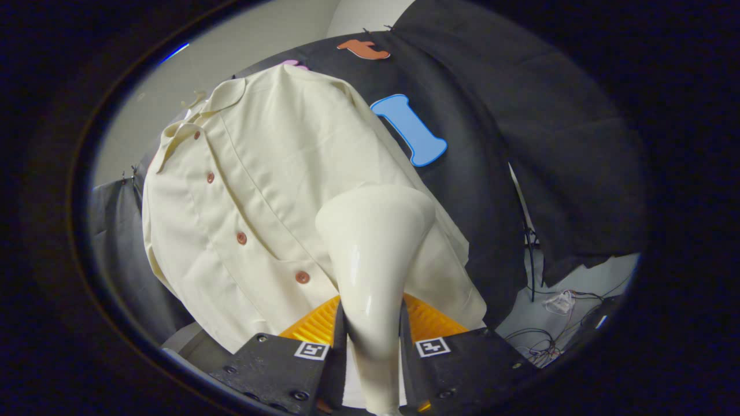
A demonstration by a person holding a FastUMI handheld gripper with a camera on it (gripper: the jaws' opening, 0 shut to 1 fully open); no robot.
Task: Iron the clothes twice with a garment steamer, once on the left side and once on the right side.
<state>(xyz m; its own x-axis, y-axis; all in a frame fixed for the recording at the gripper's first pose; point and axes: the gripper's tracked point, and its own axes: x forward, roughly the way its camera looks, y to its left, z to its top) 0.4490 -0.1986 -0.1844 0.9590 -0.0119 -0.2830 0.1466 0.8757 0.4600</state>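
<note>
A cream button-up shirt [260,190] with several brown buttons hangs against the black booth wall, its collar at the top left. The white garment steamer [373,271] rises from between my fingers, its wide head pressed against the shirt's right side, just right of the button row. My gripper [373,346] is shut on the steamer's handle, one finger on each side of it. The lower part of the handle is hidden beneath the fingers.
The black cloth wall [520,144] hangs behind and to the right of the shirt. Loose cables [549,341] and a thin black stand [531,260] sit on the white floor at the lower right. A pale wall [231,52] shows above the cloth.
</note>
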